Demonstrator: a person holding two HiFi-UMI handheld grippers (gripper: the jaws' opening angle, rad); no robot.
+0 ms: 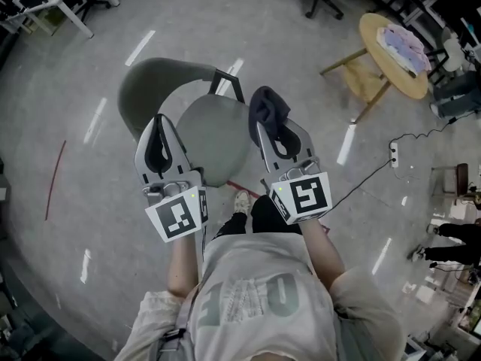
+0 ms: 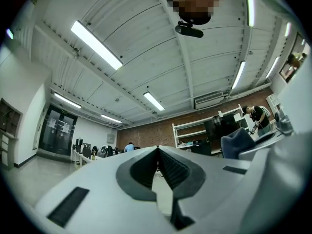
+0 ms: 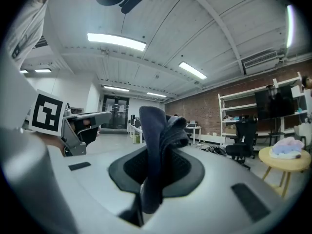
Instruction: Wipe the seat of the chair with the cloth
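Dark cloth between right gripper jaws

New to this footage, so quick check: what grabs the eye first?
A dark blue cloth clamped in the right tongs, held above the grey-green plastic chair. The left tongs, shut and empty, sit alongside. A round pale wooden table stands far right.

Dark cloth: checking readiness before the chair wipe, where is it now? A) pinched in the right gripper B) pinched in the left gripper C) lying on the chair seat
A: the right gripper view shows the dark cloth pinched between the right gripper jaws; the left gripper is shut on nothing.
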